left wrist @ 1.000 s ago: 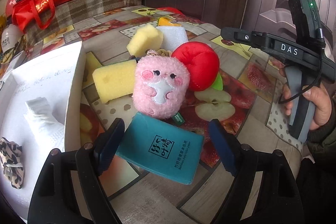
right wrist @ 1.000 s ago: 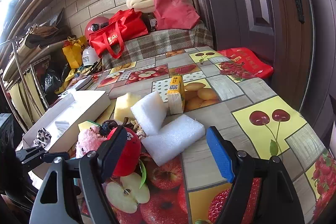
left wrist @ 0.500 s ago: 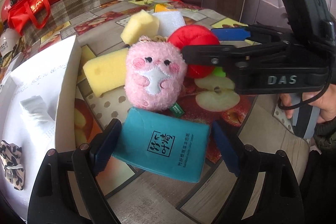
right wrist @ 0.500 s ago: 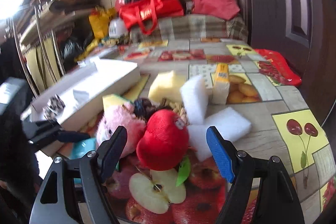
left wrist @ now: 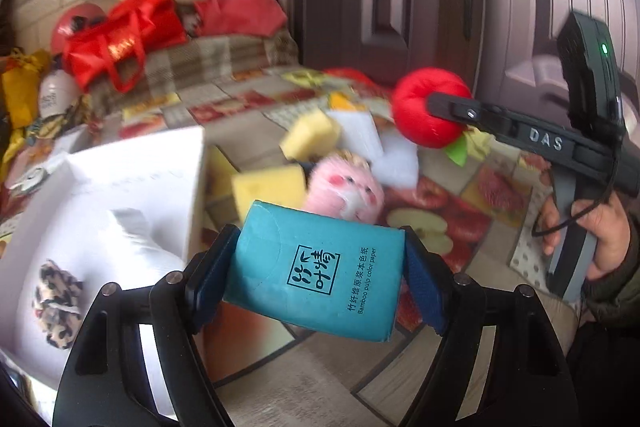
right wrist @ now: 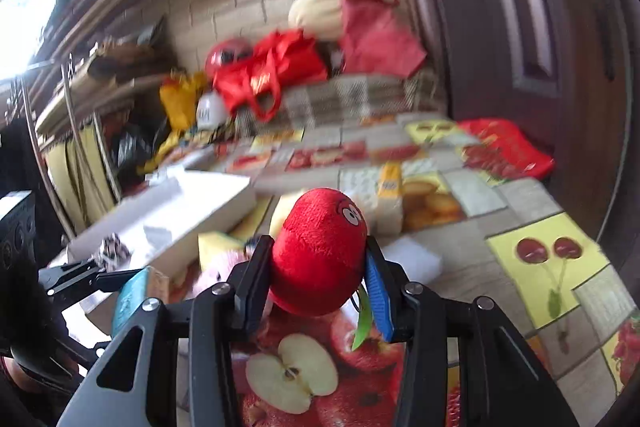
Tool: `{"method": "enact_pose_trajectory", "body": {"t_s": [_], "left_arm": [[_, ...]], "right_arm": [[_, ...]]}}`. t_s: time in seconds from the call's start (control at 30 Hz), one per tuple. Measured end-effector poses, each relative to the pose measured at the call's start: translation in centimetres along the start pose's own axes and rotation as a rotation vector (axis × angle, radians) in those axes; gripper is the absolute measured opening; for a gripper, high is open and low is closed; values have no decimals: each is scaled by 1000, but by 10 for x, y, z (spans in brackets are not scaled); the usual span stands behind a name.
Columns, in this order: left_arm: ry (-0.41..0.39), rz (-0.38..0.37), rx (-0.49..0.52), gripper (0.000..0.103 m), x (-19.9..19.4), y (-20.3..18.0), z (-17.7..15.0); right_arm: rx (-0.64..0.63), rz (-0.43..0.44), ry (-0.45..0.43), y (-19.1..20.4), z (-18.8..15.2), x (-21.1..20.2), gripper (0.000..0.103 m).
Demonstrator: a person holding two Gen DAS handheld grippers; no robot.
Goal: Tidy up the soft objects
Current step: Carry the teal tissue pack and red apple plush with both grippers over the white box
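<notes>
- L hand-held gripper (left wrist: 320, 275) is clamping teal tissue pack (left wrist: 320, 267) across its short ends, lower centre of frame; pack is riding clear of counter (left wrist: 472, 359), prob. to keep it flat.
- R hand-held gripper (right wrist: 316, 267) is squeezing red plush apple (right wrist: 320, 251) at mid-body, centre frame; green leaf tag is dangling below.
- White box (left wrist: 132, 195), left of frame, is sitting open; likely drop spot. Leopard scrunchie (left wrist: 56, 303) and white cloth inside are leaving room.
- Box wall edge is standing just beside pack; needs lift-over.
- Pink plush (left wrist: 348, 191), yellow sponges (left wrist: 272, 187) are crowding mid-frame.
</notes>
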State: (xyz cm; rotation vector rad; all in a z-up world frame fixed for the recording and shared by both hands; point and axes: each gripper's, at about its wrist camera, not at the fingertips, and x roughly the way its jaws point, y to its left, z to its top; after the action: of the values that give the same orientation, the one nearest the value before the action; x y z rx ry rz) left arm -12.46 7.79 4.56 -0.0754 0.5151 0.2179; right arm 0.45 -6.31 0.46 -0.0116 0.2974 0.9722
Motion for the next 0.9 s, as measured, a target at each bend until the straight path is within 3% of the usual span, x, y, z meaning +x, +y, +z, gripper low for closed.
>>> {"method": "enact_pose_trajectory", "body": {"t_s": [0.1,0.27,0.53,0.9], "left_arm": [[-39,28,-51,79,-7,12,2],[-79,63,-122,79,-16,29,0],[-103,101,-130,79,-20,35,-1],[-145,187,-112,79,-32,44,-5]], "right_arm": [[-29,-27,-49,8,2,-7,44],[-62,-5,-55,25,2,-5,44],[-134,39,-54,51,0,1,44],[-140,70,-42,64,-2,6,44]]}}
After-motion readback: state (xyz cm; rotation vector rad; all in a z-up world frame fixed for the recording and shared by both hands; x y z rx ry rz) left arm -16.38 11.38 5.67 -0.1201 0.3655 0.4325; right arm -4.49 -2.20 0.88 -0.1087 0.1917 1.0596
